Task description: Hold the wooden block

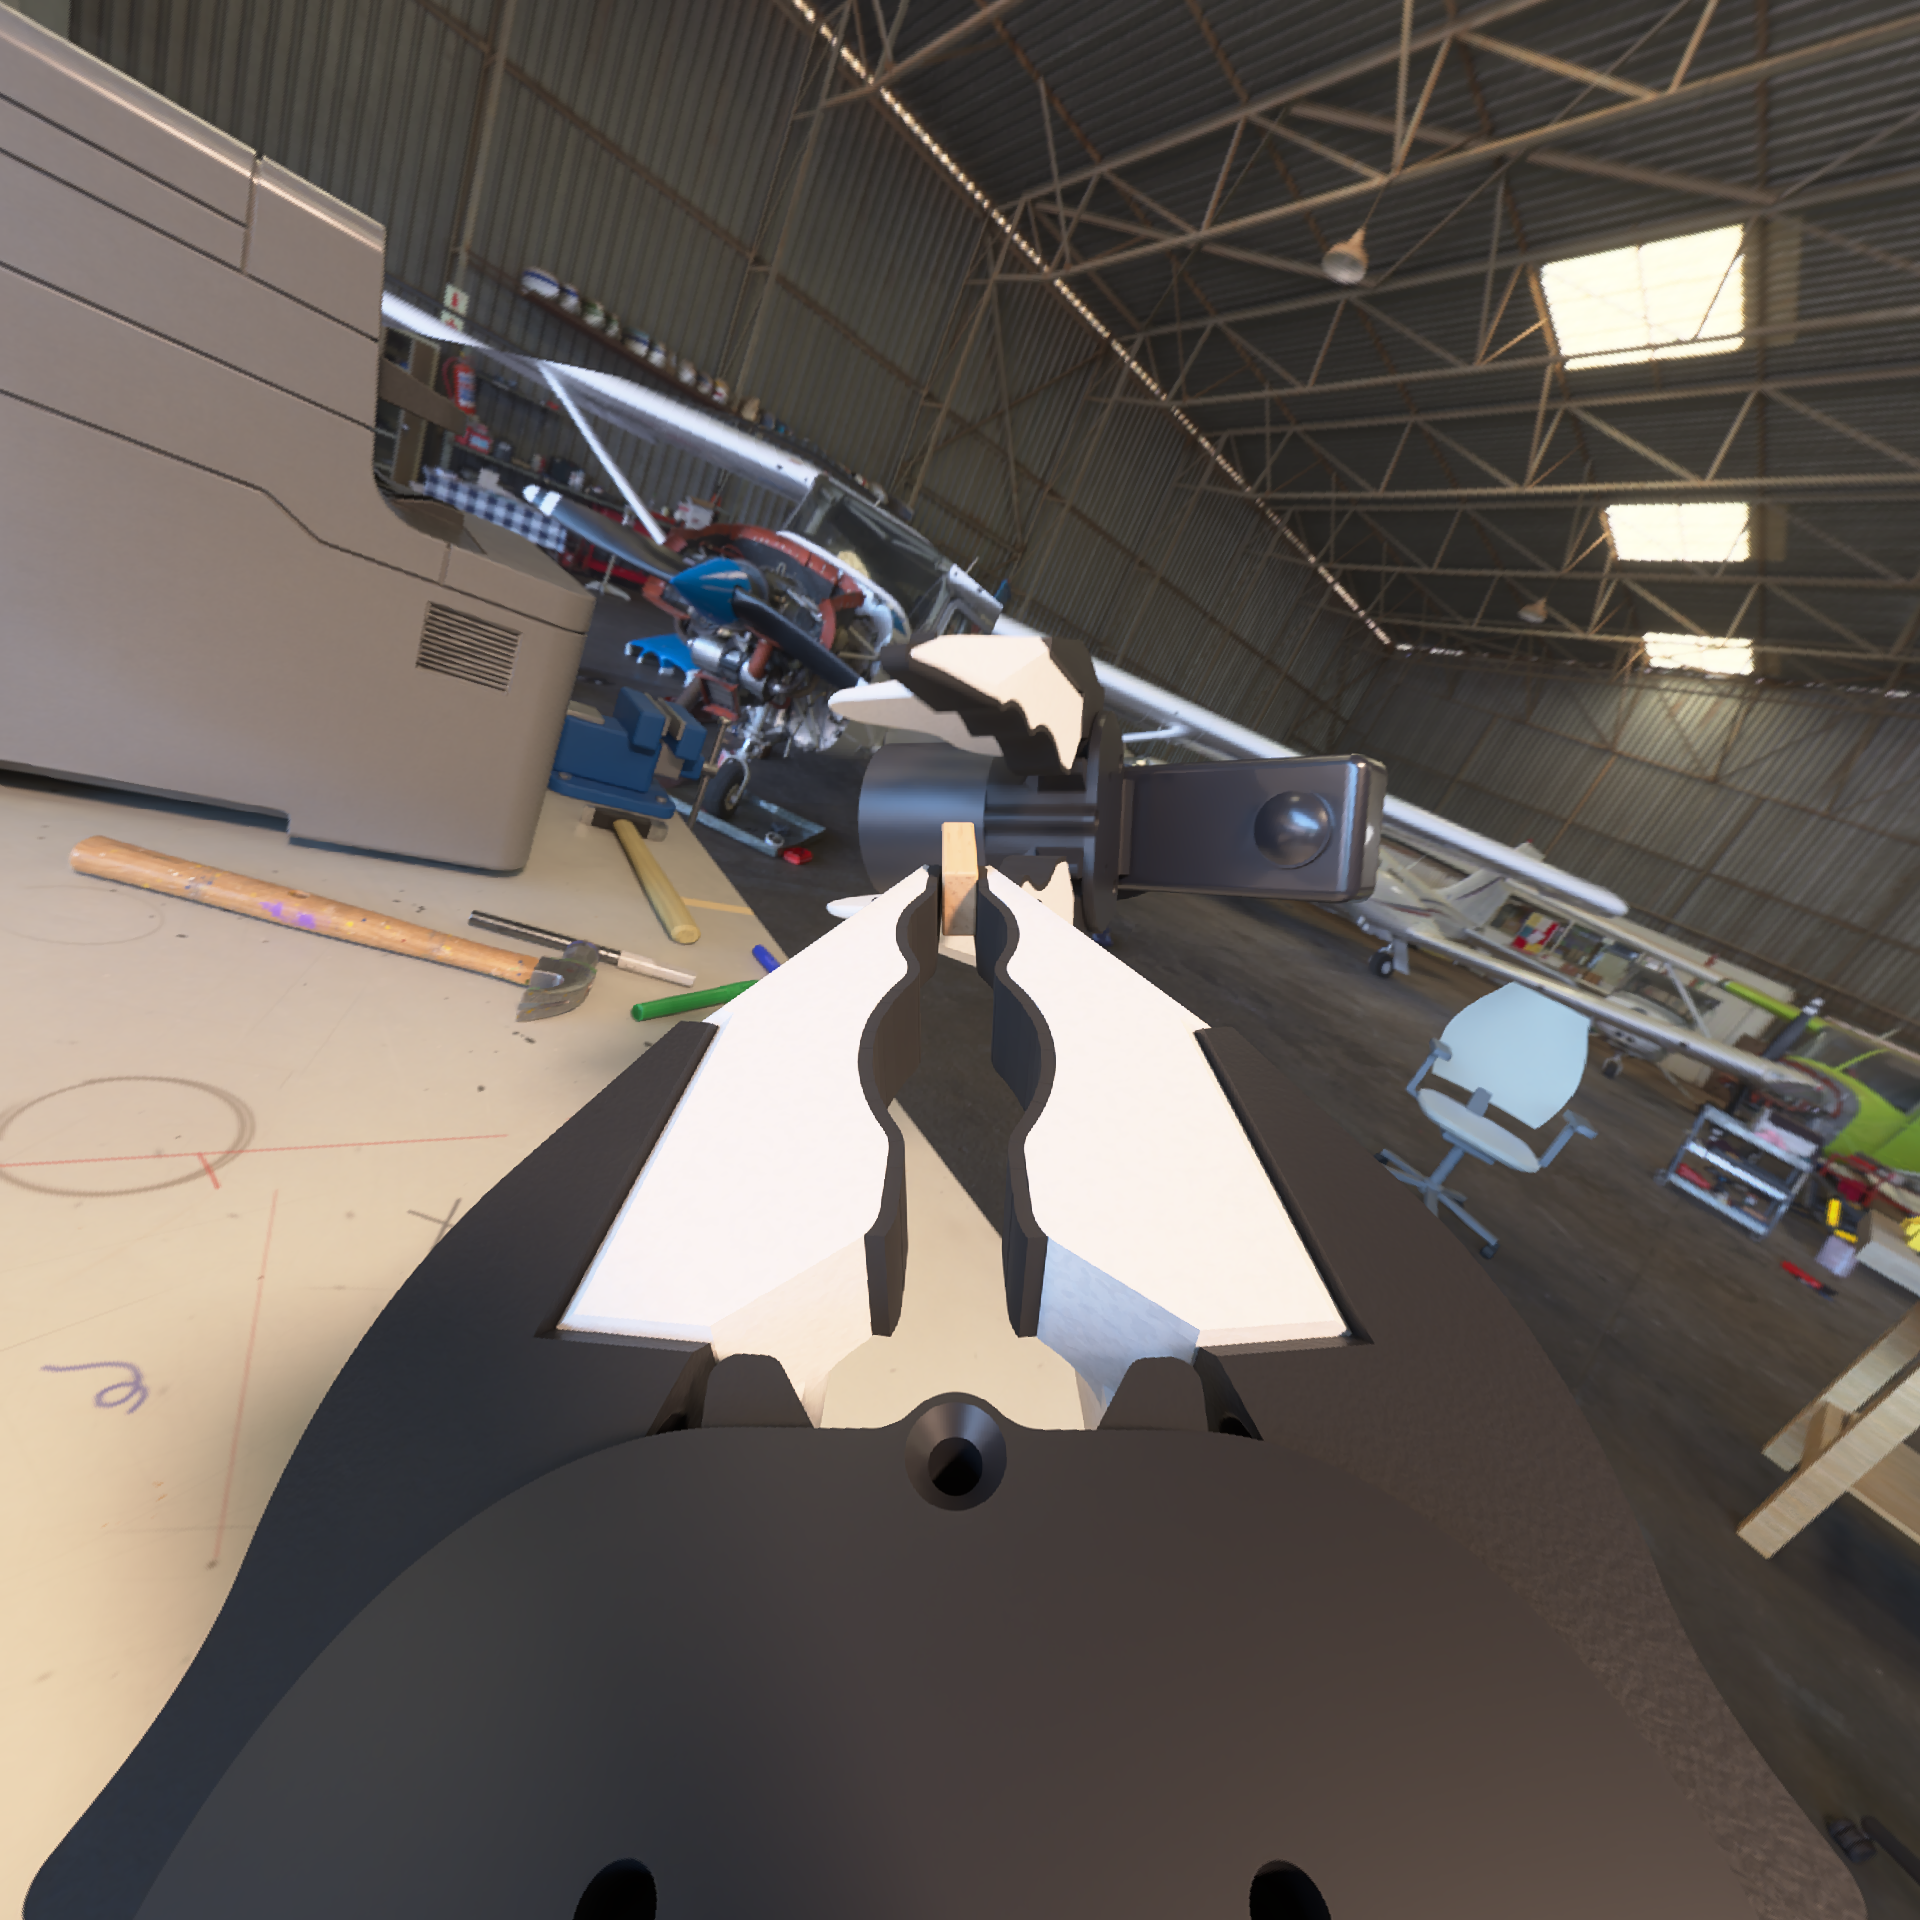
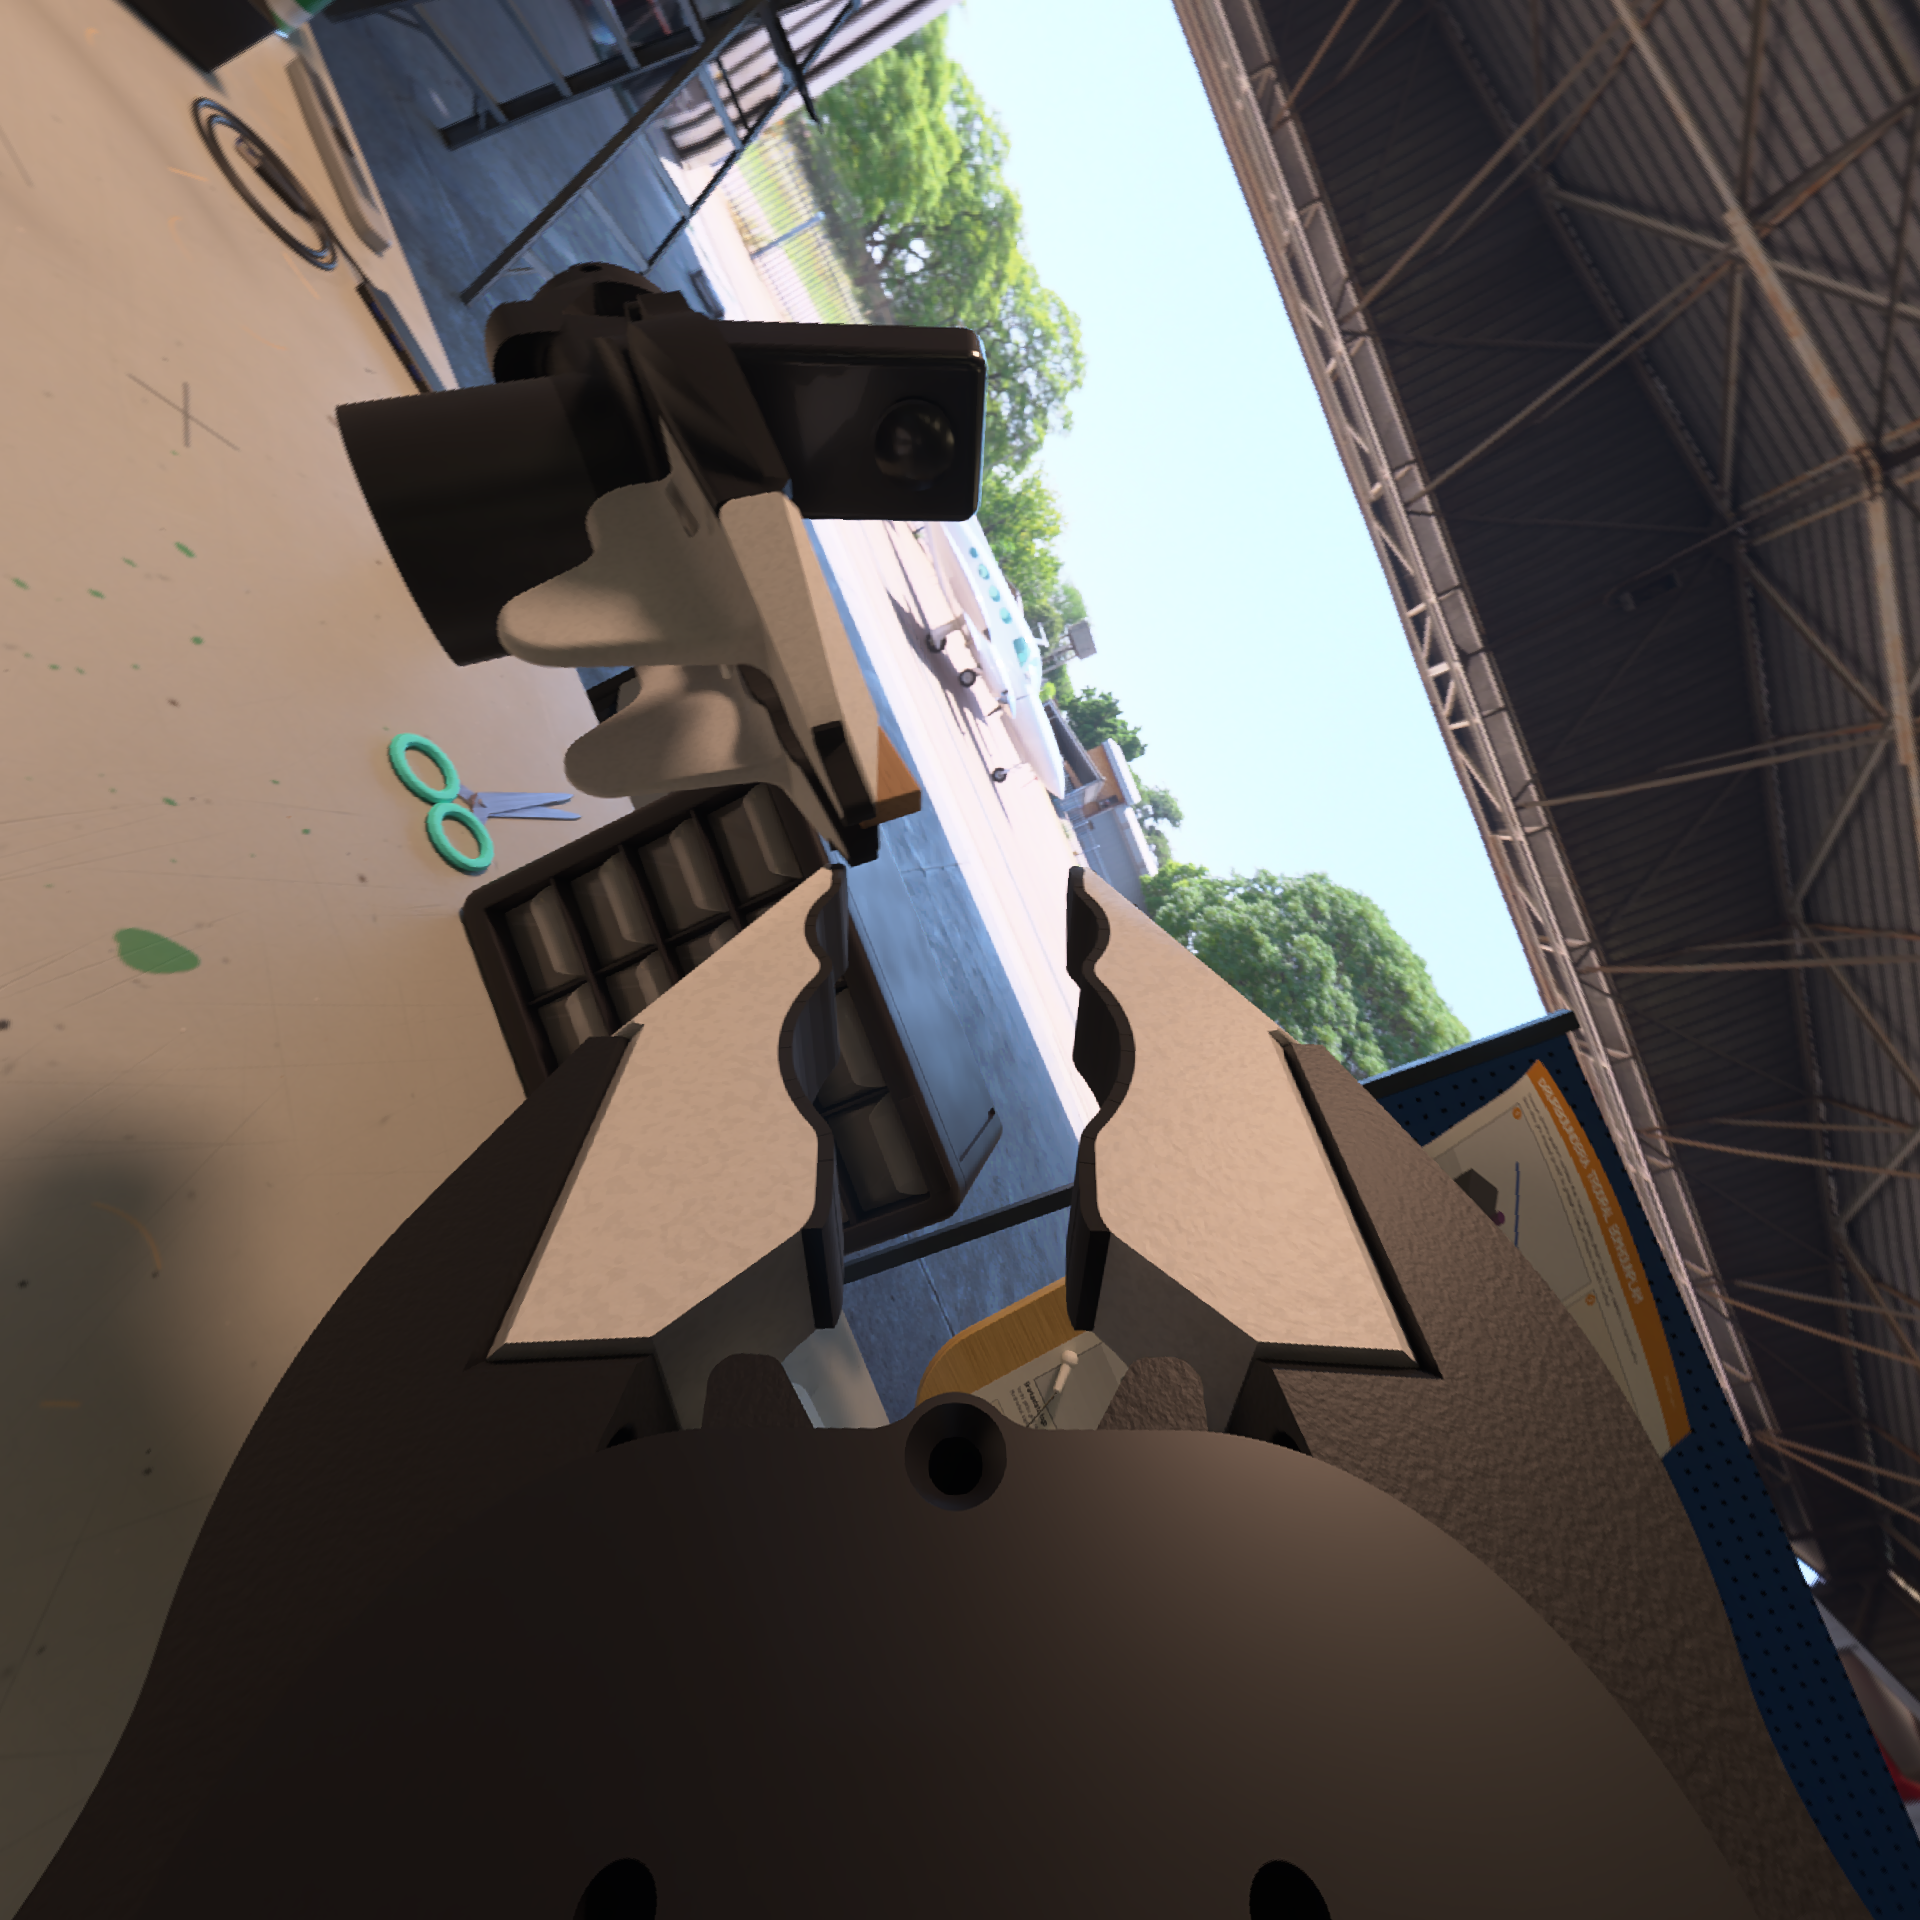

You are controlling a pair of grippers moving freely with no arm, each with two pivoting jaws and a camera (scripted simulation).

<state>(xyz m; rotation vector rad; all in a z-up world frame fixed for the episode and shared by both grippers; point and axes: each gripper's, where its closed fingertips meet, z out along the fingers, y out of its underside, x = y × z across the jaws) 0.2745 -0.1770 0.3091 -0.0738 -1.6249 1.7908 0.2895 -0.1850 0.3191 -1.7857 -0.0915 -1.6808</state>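
Note:
A small light wooden block [image 1: 957, 881] sits pinched between the tips of my left gripper [image 1: 958, 906], which is shut on it and holds it up above the table edge. In the right wrist view the left gripper [image 2: 854, 821] hangs ahead with the block [image 2: 900, 781] showing as a brown sliver beside its fingertips. My right gripper [image 2: 956, 894] is open and empty, with its tips just short of the left gripper's tips. In the left wrist view the right gripper [image 1: 997, 790] faces me just beyond the block with its fingers spread.
On the beige table [image 1: 208, 1247] lie a hammer [image 1: 312, 914], a mallet [image 1: 655, 878], a green marker [image 1: 691, 1003], a blue vise [image 1: 623, 748] and a large beige machine [image 1: 208, 520]. The right wrist view shows scissors [image 2: 457, 800], a dark compartment tray [image 2: 623, 925] and a blue pegboard [image 2: 1714, 1455].

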